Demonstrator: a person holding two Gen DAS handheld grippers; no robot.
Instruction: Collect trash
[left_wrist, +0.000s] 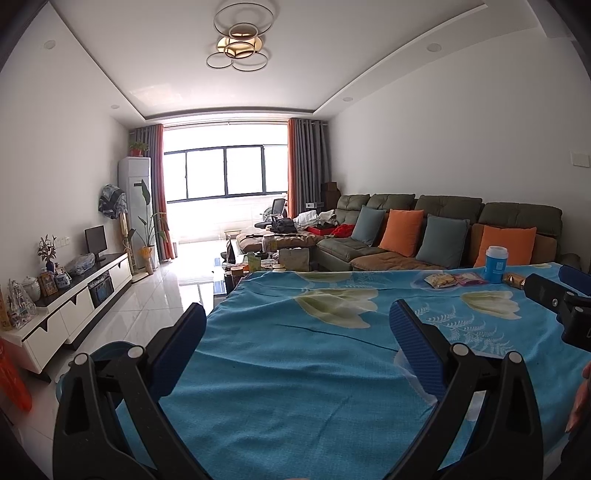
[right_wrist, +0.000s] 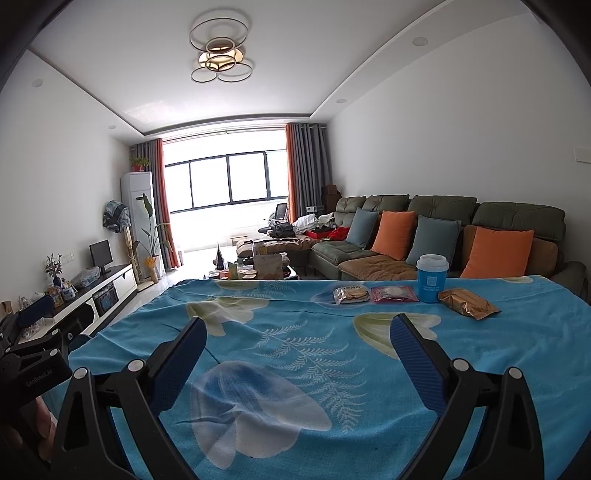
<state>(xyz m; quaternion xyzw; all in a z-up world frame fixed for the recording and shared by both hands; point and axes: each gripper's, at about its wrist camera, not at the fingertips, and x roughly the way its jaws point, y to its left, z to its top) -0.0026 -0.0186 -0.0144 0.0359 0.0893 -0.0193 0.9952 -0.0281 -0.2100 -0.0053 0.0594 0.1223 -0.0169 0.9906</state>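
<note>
Table: covered by a blue floral cloth, it spreads beneath and ahead of both grippers.
Sofa: a green sofa with orange and grey-blue cushions stands beyond the table's far edge, ahead and to the right of the right gripper.
Left gripper: blue-padded fingers spread wide, nothing between them, over the cloth near the table's left edge.
Right gripper: fingers likewise wide apart and empty, above the cloth, pointing toward the trash.
Blue cup: upright with a white lid, ahead and right of the right gripper, near the far edge.
Gold wrapper: lies flat just right of the cup, nearest to the right gripper.
Pink packet: flat, just left of the cup.
Snack packet: clear, flat, beside the pink packet on its left.
</note>
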